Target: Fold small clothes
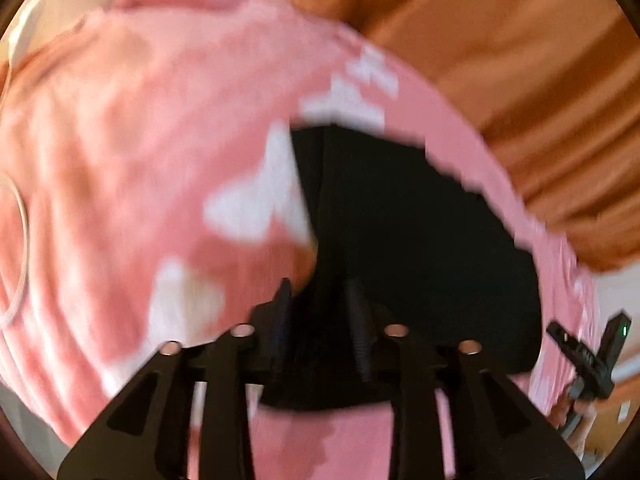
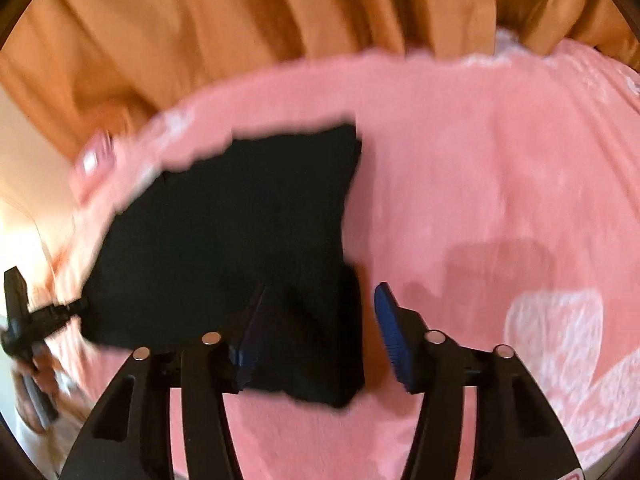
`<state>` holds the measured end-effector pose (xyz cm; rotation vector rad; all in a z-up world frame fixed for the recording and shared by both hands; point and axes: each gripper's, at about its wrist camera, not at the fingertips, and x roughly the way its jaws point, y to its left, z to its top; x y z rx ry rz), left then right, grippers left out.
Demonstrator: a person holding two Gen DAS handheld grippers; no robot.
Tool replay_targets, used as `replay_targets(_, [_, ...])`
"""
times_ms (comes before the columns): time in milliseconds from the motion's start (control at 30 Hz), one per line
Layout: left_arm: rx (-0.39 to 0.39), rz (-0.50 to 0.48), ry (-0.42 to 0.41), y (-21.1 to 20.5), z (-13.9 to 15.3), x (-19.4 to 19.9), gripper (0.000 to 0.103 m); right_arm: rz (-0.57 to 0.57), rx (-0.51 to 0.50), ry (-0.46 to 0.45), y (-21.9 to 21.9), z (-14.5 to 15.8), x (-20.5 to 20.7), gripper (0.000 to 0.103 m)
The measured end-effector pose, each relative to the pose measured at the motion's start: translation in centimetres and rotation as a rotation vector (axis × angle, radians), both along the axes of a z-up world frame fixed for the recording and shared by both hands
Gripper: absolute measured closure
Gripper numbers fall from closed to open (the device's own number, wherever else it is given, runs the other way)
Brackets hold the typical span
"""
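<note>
1. Orange curtains (image 2: pixel 248 20) hang in folds behind the work surface, which is covered by a pink blanket (image 2: pixel 480 160) with pale white patches.

2. Your task item, the black garment (image 2: pixel 240 220), lies flat on the blanket near its far edge, by the curtain side. Both views are blurred, so its outline is soft.

3. In the right wrist view, your right gripper (image 2: pixel 316 332) has its blue pads spread apart. The left pad overlaps the garment's near flap, the right pad sits over bare blanket, and nothing is clamped between them.

4. In the left wrist view, your left gripper (image 1: pixel 320 312) sits right over the garment's near edge (image 1: pixel 320 396). The fingers look dark against dark cloth, so you cannot tell whether they are pinching it or merely resting close together.

5. The relation that matters: from your right gripper the garment spreads ahead and to the left, its long axis running roughly from near-left to far-right in that view, with a narrow tail reaching down between the jaws.

6. Both grippers are at the garment's near side. The left one seems more centred on the cloth; the right one is at its corner.

7. A fold away from you, toward the curtain, looks like the likely next move, though that is only a judgement.
</note>
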<state>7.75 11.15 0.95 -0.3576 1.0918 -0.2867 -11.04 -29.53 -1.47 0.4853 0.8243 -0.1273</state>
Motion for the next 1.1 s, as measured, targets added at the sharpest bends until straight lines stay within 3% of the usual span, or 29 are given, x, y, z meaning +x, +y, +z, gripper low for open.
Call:
replay_targets(67, [0.006,0.003,-0.025,-1.0,0.7,2.4,0.049,0.015,-0.004,-0.016,-0.3,0.4,1.9,0.048])
replay_targets(233, [0.06,-0.067,-0.013,-5.0,-1.5,6.7,0.051,0.023,-0.005,0.081,-0.5,-2.3,8.0,0.047])
replay_targets(267, [0.07,-0.075,0.007,-5.6,-2.2,7.3,0.054,0.024,-0.013,0.097,-0.2,-2.7,9.1,0.064])
replay_targets(300, [0.084,-0.078,0.019,-5.9,-2.7,7.8,0.077,0.028,-0.02,0.096,0.3,-2.7,9.2,0.094])
replay_targets(333, [0.106,-0.07,0.025,-6.0,-3.1,8.0,0.1,0.024,-0.027,0.078,0.8,-2.0,9.3,0.095])
replay_targets(433, [0.045,-0.039,-0.052,-5.1,-1.5,8.4,0.101,0.059,-0.051,-0.098,1.7,2.5,8.6,0.097])
replay_targets(533, [0.081,-0.008,-0.167,-4.6,0.4,9.0,0.101,0.047,-0.061,-0.171,0.7,4.0,8.5,0.097])
replay_targets(600, [0.09,0.014,-0.147,-4.1,-0.5,10.3,0.101,0.012,-0.055,-0.083,-1.1,1.3,10.1,0.096])
replay_targets(667, [0.111,0.011,-0.06,-3.8,-2.9,11.9,0.1,0.016,-0.038,0.073,-2.3,-2.5,11.9,0.094])
replay_targets(733, [0.1,0.023,-0.007,-3.3,-4.4,11.8,0.097,0.026,-0.025,0.084,-2.6,-2.8,11.6,0.094])
replay_targets(767, [0.078,0.041,-0.003,-2.8,-3.8,11.2,0.094,0.02,-0.038,0.079,-2.7,-1.9,11.1,0.085])
replay_targets(800, [0.063,0.054,-0.002,-2.2,-3.0,10.3,0.086,0.011,-0.065,0.08,-2.7,-0.6,10.2,0.065])
replay_targets(833, [0.065,0.055,-0.015,-1.8,-2.3,9.3,0.063,0.008,-0.077,0.065,-2.8,0.3,8.9,0.052])
replay_targets(867, [0.085,0.055,-0.033,-1.5,-1.8,8.3,0.04,0.011,-0.076,0.045,-2.9,0.8,7.7,0.03])
replay_targets(933, [0.151,0.061,-0.039,-0.7,-1.6,5.7,0.028,0.052,-0.055,0.092,-2.6,0.1,5.2,0.025])
replay_targets(1033, [0.095,0.023,0.073,0.0,-4.1,3.0,0.027,0.151,0.041,0.222,-1.6,-3.5,4.0,0.025])
replay_targets(1067, [0.104,0.012,0.039,-0.2,-4.3,1.9,0.024,0.179,0.067,0.255,-1.0,-4.3,4.1,0.024])
replay_targets(1100, [0.138,-0.006,-0.008,-0.8,-4.2,1.4,0.022,0.189,0.022,0.229,-0.2,-4.3,4.0,0.022])
